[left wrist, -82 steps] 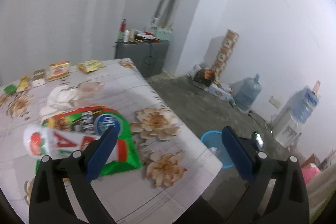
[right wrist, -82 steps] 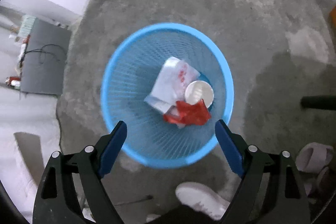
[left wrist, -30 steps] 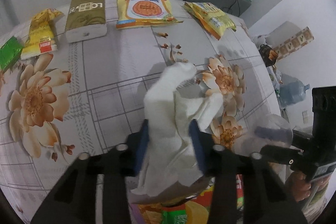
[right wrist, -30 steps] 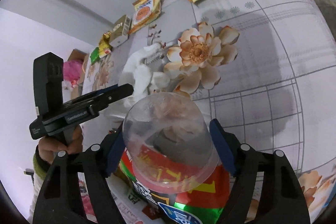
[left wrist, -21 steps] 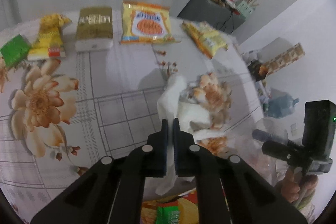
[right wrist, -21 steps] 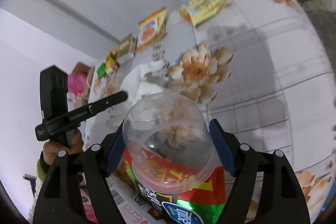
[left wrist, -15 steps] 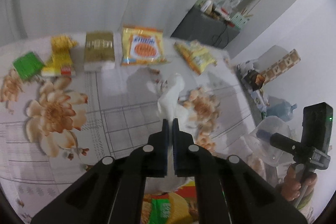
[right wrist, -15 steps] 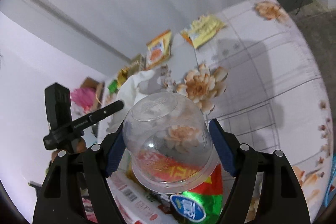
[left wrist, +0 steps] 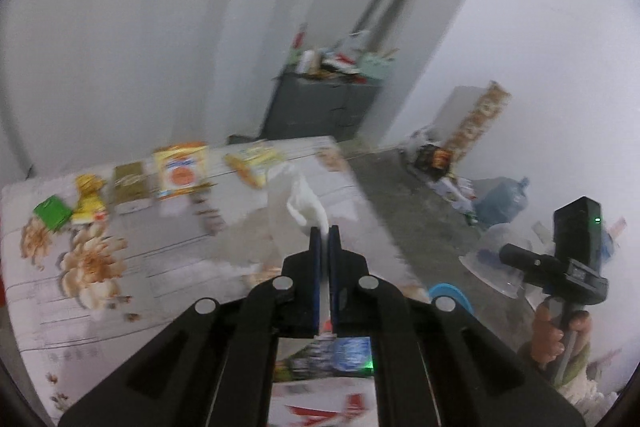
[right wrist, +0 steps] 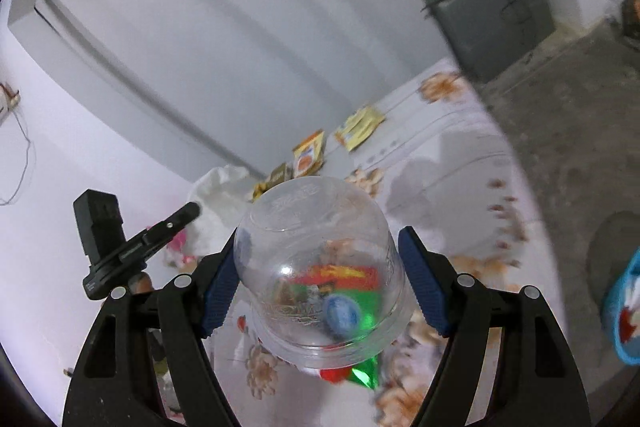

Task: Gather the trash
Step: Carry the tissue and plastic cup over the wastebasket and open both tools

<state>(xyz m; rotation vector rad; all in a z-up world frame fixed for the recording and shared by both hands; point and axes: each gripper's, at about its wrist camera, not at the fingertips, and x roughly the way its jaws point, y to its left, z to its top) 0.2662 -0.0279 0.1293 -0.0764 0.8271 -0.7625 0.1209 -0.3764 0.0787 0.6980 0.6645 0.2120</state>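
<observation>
1. The left tongs point(left wrist: 325, 239) are pinching a crumpled white tissue point(left wrist: 306, 203) between closed jaws, holding it in the air above the flowered tabletop point(left wrist: 168, 267).
2. The right tongs point(right wrist: 320, 279) are gripping a clear plastic cup point(right wrist: 320, 267) turned on its side, the blue pads pressing on both of its walls, so the jaws are standing wide around it.
3. Both pieces of trash are clear of the tabletop, so the pick-up part of this round is looking finished.
4. The blue trash basket point(left wrist: 450, 297) is sitting on the floor just past the tabletop's edge; in the right wrist view something white and red is showing inside it point(right wrist: 624, 315), so some trash is apparently already in.
5. Neither the tissue nor the cup is over the basket yet; carrying them there and letting go is what is remaining for these two.
6. A large green and red bag point(right wrist: 344, 291) is lying on the tabletop below the cup, probably still awaiting collection.
7. Snack packets point(left wrist: 182, 169) are lined up along the far side; whether they are trash I cannot tell.
</observation>
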